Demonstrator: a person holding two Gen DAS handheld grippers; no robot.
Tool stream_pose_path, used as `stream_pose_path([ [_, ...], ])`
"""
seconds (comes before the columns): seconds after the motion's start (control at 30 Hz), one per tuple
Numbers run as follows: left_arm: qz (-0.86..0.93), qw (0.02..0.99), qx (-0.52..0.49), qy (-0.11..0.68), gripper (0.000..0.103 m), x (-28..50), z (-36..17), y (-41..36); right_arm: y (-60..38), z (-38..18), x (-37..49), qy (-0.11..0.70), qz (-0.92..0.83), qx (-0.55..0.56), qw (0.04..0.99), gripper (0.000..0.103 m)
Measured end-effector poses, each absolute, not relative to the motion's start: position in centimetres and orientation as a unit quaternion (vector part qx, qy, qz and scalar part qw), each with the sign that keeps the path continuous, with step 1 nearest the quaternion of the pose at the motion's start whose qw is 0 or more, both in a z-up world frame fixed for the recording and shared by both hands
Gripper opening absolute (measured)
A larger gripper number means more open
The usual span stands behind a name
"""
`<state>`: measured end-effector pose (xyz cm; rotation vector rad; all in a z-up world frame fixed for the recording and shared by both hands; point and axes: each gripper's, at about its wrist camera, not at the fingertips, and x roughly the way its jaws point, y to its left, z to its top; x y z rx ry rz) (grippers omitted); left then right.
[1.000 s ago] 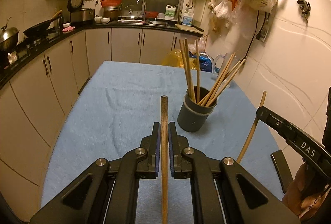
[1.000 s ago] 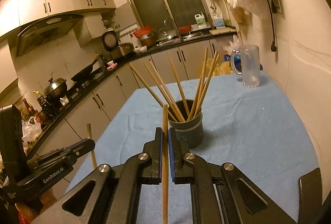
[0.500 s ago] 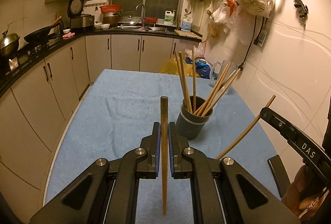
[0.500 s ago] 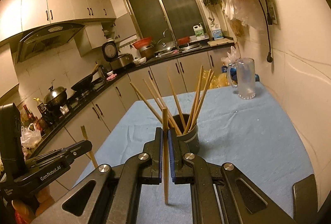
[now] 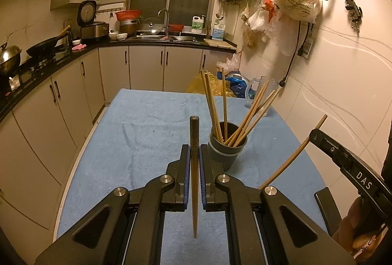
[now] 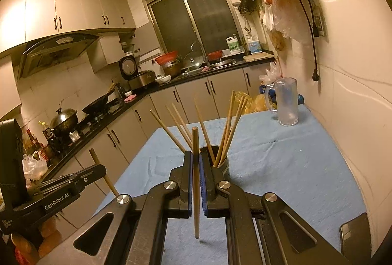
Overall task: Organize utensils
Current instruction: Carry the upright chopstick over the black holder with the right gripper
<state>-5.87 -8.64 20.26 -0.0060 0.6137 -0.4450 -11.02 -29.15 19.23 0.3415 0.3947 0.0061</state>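
Above the blue cloth (image 5: 137, 132), your left gripper (image 5: 194, 157) and right gripper (image 6: 195, 162) each pinched one chopstick (image 5: 194, 142) near the holder (image 5: 226, 152).

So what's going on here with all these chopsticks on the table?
A person is sorting chopsticks into a dark cup on a blue-covered table. Each hand-held gripper is shut on one chopstick: the left hand-held gripper holds a darker chopstick, the right hand-held gripper a lighter chopstick. Both are held near the cup, not yet in it. Several chopsticks already stand in the cup. A clear mug sits farther back.
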Motion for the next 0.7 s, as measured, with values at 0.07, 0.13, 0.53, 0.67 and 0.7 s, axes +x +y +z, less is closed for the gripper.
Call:
stream_pose_path([
  [0.07,-0.218,0.929,-0.002,0.300,0.007,-5.8,20.3,-8.8,-29.4,19.2,-11.0,0.195,0.001,0.172,0.966,0.006],
  [0.13,-0.219,0.928,-0.002,0.300,0.007,-5.8,20.3,-8.8,-29.4,19.2,-11.0,0.195,0.000,0.172,0.965,0.006],
  [0.53,-0.223,0.928,0.002,0.299,0.007,-5.4,20.7,-9.7,-30.1,20.0,-11.0,0.187,-0.004,0.177,0.966,0.006],
  [0.67,-0.223,0.927,0.003,0.301,0.007,-5.1,20.9,-10.1,-30.2,20.6,-11.0,0.180,-0.004,0.176,0.968,0.006],
  [0.7,-0.224,0.927,0.004,0.301,0.007,-4.9,21.1,-10.2,-30.3,20.9,-10.9,0.178,-0.003,0.177,0.968,0.006],
])
